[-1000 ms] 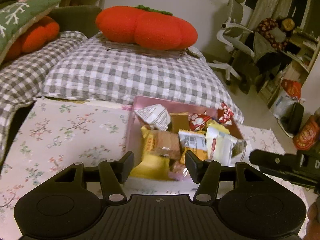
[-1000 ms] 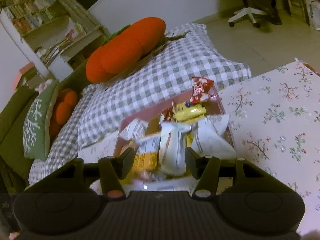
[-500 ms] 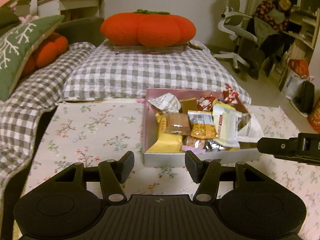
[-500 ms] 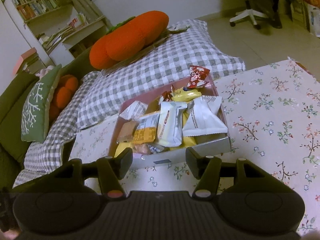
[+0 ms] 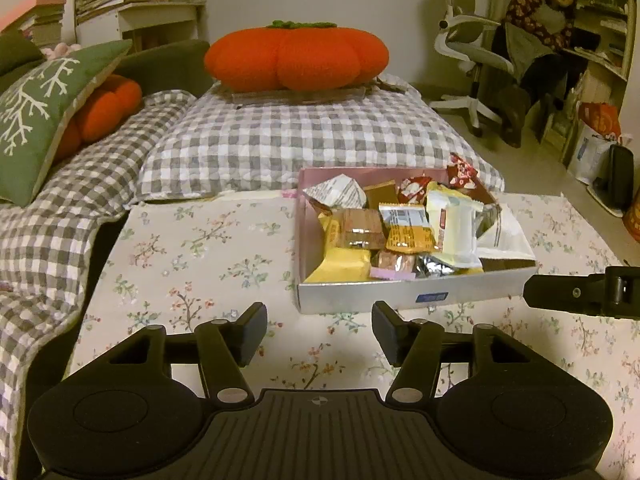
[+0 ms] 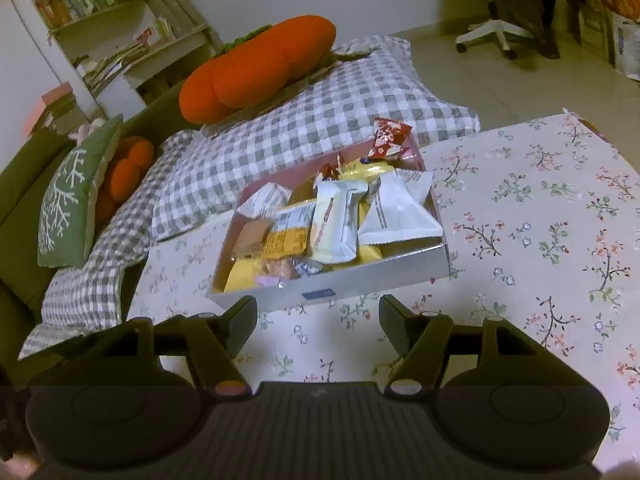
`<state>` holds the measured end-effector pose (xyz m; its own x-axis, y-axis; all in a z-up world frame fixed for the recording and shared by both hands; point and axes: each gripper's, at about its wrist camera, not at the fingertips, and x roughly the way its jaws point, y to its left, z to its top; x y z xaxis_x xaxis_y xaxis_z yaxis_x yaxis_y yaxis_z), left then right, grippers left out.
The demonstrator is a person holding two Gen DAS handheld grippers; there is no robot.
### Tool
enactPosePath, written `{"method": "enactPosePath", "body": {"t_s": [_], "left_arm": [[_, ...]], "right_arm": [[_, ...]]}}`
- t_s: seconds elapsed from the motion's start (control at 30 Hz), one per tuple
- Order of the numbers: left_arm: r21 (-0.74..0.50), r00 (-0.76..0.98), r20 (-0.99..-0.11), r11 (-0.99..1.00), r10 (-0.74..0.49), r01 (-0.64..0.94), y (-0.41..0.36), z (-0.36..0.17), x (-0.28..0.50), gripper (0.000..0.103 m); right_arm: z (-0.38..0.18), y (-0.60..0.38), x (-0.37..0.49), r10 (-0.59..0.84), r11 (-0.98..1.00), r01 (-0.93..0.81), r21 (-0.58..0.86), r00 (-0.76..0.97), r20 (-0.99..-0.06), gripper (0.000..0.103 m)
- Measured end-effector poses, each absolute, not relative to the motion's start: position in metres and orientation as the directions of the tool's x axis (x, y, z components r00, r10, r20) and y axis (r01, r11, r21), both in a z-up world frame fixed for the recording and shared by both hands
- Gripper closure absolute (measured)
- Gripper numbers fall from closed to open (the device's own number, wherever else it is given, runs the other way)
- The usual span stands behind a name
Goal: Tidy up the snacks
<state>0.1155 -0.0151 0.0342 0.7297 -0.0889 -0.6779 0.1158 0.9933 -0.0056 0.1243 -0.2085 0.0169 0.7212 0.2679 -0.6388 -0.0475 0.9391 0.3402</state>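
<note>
Snack box (image 5: 372, 298): a shallow rectangular tray I see from both wrists, silver-grey card on its near wall with a small blue label, pink inside; it stands on the surface, its far end close to the checked quilt.
Snacks (image 5: 408, 228): crinkled foil and plastic wrappers heaped in the box, in white, yellow, orange and brown; a red packet (image 6: 389, 136) leans over the far corner rim.
Surface (image 5: 192, 264): flat, covered in a pale cloth printed with small flowering sprigs; bare cloth lies left of the box and, in the right wrist view, broadly to its right.
Left gripper (image 5: 319, 331): matte black, blunt rectangular fingers; I see the jaws partly apart with nothing between them, just short of the box's near wall.
Right gripper (image 6: 318, 320): same build; its jaws have just been opening and stand apart and empty, near the same wall. One finger shows at the right edge of the left view, beside the box's near right corner.
Quilt (image 5: 304, 140): soft grey-and-white check, puckered, directly behind the box.
Orange cushion (image 5: 296, 58): plush, lobed, pumpkin-shaped, resting on the quilt's far end.
Green cushion (image 5: 36, 108): woven, with a white branching motif, far left.
</note>
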Motion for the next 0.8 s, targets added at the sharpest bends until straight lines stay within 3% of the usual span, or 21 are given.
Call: {"method": "enactPosePath", "body": {"t_s": [0.8], "left_arm": [[0.034, 0.723, -0.688, 0.993, -0.060, 0.114, -0.0173, 0.0303, 0.1109, 0.025]], "right_arm": [[0.0103, -0.1999, 0.1148, 0.184, 0.973, -0.033, 0.227, 0.706, -0.684, 0.022]]}}
